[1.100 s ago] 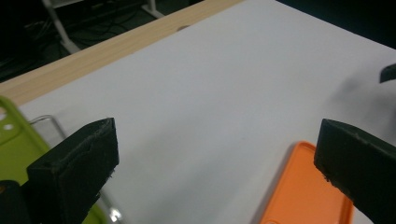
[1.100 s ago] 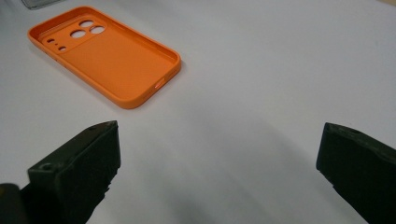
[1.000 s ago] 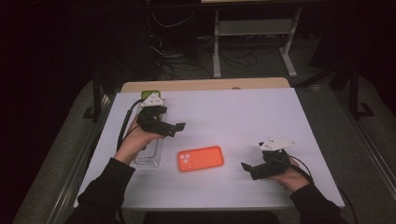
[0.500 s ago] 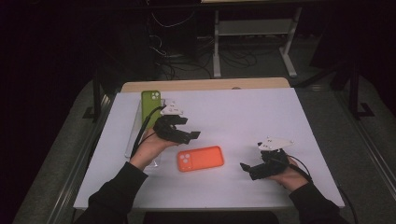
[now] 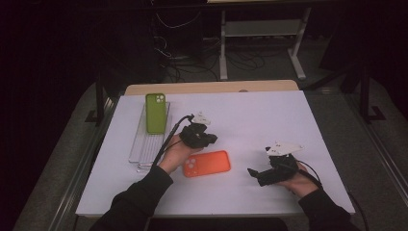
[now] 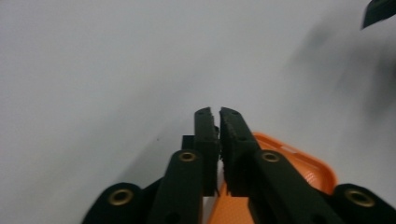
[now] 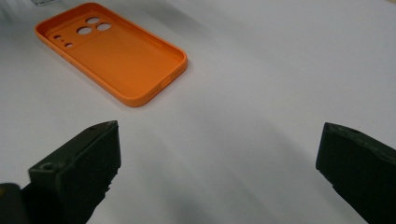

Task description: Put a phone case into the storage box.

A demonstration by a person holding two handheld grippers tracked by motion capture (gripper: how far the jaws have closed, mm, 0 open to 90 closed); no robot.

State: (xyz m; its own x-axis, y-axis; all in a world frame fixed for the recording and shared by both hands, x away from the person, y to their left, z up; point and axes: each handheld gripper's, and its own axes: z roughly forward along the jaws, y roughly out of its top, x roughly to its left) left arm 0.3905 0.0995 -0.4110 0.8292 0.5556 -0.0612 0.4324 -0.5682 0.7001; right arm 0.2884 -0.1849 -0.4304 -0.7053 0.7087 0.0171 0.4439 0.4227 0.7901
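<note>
nearest the person, at about four o'clock on the white table (image 5: 288, 110), the right gripper (image 5: 254, 173) rests in the right hand with its jaws spread wide and nothing between them; its own view has the two black jaws far apart over bare tabletop. just left of the table's centre, at about seven o'clock, the orange phone case (image 5: 207, 163) lies flat, open side up, camera holes toward the person's left. the left gripper (image 5: 211, 139) hangs just above the case's far edge; its jaws have just been closing and now meet with nothing caught between them. farther off, at ten o'clock, a green phone case (image 5: 156, 113) lies on a clear tray (image 5: 139, 149).
</note>
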